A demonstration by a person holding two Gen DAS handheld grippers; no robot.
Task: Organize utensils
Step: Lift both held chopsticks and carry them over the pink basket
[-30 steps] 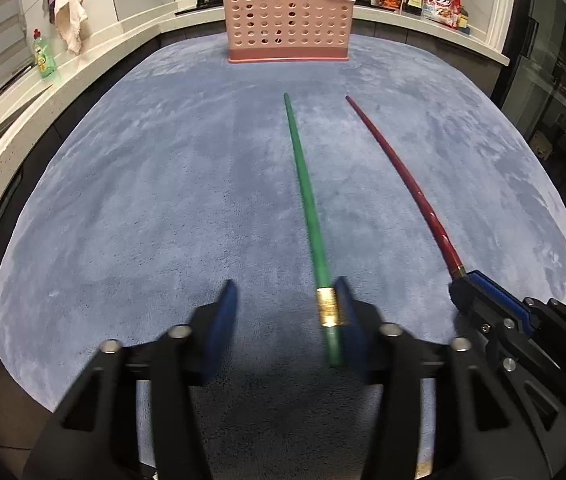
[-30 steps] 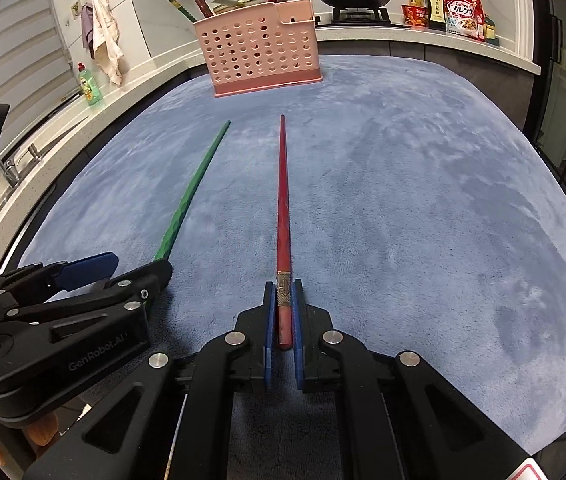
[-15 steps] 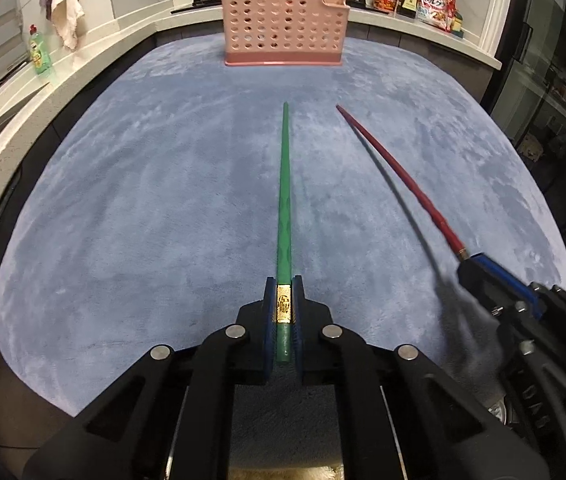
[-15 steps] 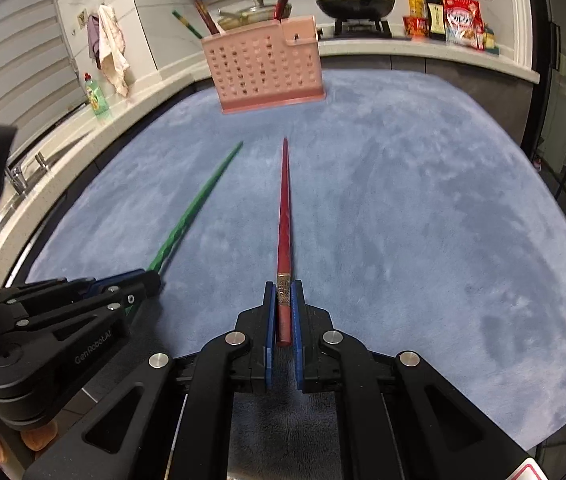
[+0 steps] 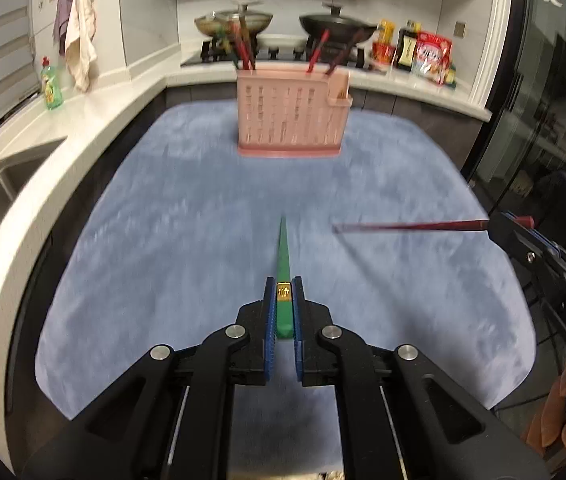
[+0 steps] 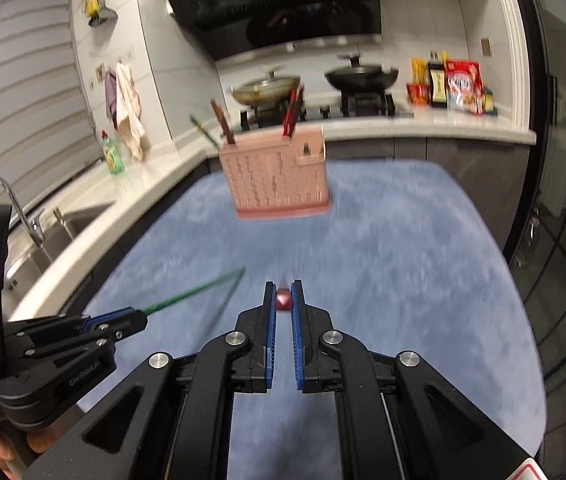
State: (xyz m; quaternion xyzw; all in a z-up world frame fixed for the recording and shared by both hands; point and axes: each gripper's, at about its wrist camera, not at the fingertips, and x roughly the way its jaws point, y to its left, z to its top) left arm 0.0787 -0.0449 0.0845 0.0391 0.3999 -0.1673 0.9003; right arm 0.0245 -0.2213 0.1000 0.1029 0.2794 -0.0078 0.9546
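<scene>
Both chopsticks now lifted off the blue mat (image 5: 163,240) — left tool (image 5: 283,300) clamped on green chopstick (image 5: 283,256), right tool (image 6: 283,300) on red chopstick (image 6: 283,300); pink holder (image 5: 289,120) ahead — next stop, prob.

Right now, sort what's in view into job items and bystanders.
Job:
green chopstick in left gripper
red chopstick in right gripper
pink utensil holder

Bystanders:
dish soap bottle
hanging towel
two pans
snack packets
</scene>
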